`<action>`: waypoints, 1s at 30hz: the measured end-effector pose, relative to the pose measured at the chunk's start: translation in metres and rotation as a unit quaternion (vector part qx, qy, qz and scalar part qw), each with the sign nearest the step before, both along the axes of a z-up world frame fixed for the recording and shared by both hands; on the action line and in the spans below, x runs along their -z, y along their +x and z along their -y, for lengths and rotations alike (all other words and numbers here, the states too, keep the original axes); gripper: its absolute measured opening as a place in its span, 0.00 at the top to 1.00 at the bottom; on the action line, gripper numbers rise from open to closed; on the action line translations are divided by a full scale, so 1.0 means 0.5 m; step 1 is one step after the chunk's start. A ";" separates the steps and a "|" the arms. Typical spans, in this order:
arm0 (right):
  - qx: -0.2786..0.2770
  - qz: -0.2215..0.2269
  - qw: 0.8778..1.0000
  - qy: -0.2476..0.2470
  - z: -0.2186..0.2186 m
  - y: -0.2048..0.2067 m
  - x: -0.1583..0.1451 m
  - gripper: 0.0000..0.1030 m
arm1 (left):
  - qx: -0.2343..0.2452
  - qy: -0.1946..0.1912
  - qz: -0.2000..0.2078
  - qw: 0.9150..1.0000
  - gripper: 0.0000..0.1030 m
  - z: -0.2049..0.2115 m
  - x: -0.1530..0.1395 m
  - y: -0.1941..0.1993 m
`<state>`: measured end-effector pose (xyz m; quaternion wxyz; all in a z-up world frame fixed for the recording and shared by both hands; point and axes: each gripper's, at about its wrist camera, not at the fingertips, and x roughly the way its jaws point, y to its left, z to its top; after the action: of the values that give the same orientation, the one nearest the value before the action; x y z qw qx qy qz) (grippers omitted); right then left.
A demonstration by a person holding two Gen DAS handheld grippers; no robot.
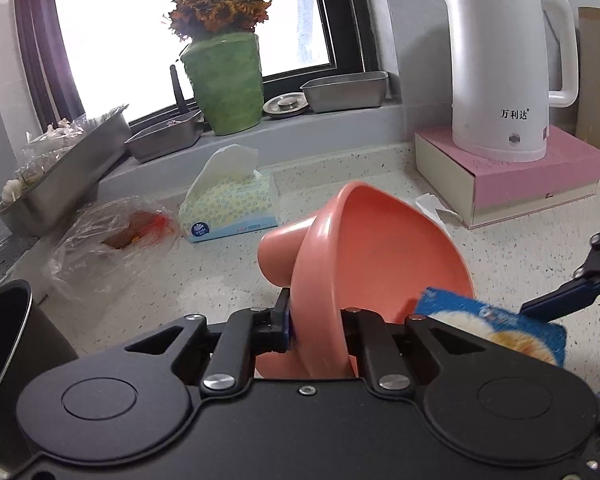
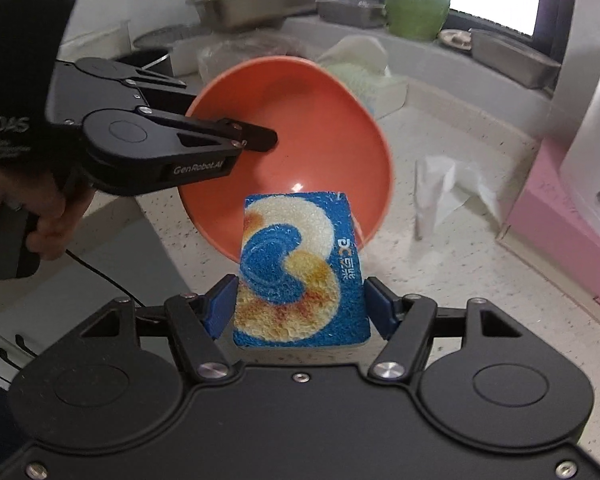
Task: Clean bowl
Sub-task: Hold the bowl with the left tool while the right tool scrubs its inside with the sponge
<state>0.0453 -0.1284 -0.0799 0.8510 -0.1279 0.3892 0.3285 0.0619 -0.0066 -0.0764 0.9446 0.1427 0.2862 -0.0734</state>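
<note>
A: What did the bowl (image 2: 288, 136) look like?

B: It was pinky-orange, smooth and shiny. It was up in the air, tipped on its side with the open part facing the sponge (image 2: 300, 272). The left gripper (image 1: 316, 328) was pinched tight on its rim, one finger inside and one outside.

A: And the sponge?

B: It was blue with white and orange swirls. The right gripper (image 2: 300, 308) was squeezed on its two sides. The far end of the sponge was at the bowl's low edge. I could not tell if it touched.

A: What was under them?

B: A pale speckled counter (image 1: 340, 168), by a window with a grey ledge.

A: What else was there?

B: A tissue box (image 1: 230, 204) and a crinkly plastic bag (image 1: 108, 236) lay behind the bowl. A white kettle (image 1: 504, 64) stood on a pink box (image 1: 512, 176). A crumpled tissue (image 2: 448, 188) lay close to that. A green pot of dry flowers (image 1: 224, 80) and metal trays (image 1: 344, 90) sat on the ledge. Nothing was between the sponge and the bowl.
</note>
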 end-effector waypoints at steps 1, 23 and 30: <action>-0.001 -0.003 1.000 -0.003 -0.005 -0.003 -0.001 0.31 | 0.002 0.003 0.001 1.000 0.88 0.002 0.001 -0.003; -0.032 0.071 0.992 -0.103 -0.048 -0.004 -0.006 0.30 | 0.004 0.007 -0.005 1.000 0.90 -0.001 0.012 -0.025; -0.099 0.170 0.969 -0.152 -0.076 -0.036 -0.031 0.30 | 0.006 0.010 -0.009 1.000 0.90 -0.001 0.012 -0.021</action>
<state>0.0273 -0.0904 -0.0644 0.8386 -0.3477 0.2690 0.3217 0.0515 -0.0061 -0.0824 0.9401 0.1529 0.2946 -0.0774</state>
